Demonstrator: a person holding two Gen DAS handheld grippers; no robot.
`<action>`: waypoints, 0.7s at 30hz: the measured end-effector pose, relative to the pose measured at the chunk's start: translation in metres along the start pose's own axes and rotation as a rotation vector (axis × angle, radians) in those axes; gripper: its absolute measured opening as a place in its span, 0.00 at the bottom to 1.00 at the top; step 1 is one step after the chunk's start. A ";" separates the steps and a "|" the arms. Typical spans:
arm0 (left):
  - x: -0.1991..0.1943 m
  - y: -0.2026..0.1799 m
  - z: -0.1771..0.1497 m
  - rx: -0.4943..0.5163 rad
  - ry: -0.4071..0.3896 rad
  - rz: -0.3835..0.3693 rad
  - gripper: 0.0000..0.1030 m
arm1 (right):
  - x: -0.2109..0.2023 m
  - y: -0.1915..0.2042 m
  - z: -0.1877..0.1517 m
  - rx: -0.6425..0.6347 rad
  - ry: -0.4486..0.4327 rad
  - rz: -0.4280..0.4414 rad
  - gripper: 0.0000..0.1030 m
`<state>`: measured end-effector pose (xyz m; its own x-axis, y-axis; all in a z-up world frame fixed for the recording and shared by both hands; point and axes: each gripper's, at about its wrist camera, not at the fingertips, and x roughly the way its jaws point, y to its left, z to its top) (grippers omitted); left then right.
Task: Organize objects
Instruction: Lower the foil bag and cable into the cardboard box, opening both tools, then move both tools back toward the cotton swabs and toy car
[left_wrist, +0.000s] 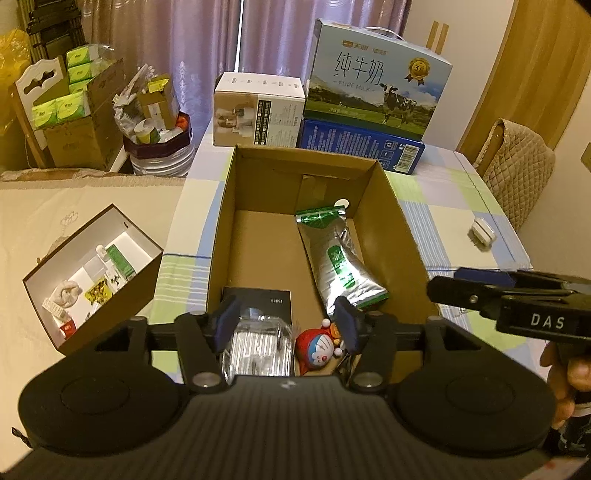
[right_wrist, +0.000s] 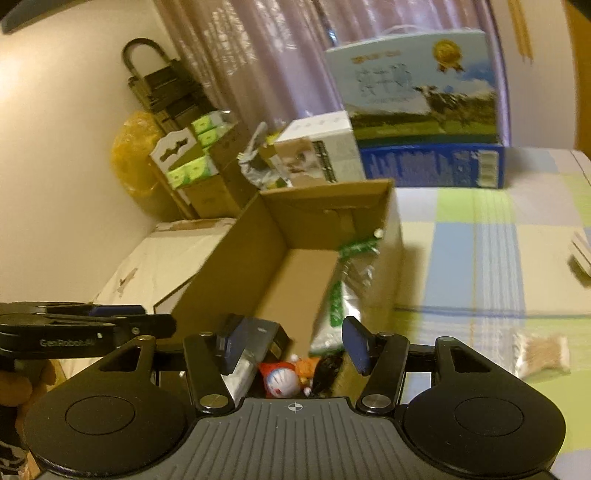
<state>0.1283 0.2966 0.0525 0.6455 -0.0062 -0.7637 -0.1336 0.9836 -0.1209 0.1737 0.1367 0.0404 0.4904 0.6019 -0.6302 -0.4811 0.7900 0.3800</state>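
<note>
checked table (left_wrist: 461, 206); carton (left_wrist: 229, 221) holds pouch (left_wrist: 340, 266), toy (left_wrist: 319, 350)

Both wrist views look down, close, into the cardboard box (left_wrist: 258, 221) (right_wrist: 280, 236) — left head-on; right angled leftward.

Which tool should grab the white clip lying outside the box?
Right, probably. The white clip lies on the tablecloth right of the cardboard box, on the right tool side; the left tool is open over the box.
</note>
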 end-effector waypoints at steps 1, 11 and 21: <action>-0.001 -0.001 -0.002 0.000 0.000 0.003 0.54 | -0.003 -0.002 -0.002 0.002 0.000 -0.006 0.52; -0.020 -0.033 -0.022 -0.015 -0.031 -0.040 0.71 | -0.060 -0.036 -0.051 0.073 -0.017 -0.085 0.53; -0.038 -0.098 -0.034 0.056 -0.070 -0.120 0.87 | -0.144 -0.094 -0.095 0.150 -0.067 -0.249 0.52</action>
<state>0.0907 0.1947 0.0717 0.7052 -0.1139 -0.6998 -0.0115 0.9851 -0.1719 0.0793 -0.0355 0.0306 0.6290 0.3901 -0.6725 -0.2298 0.9196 0.3186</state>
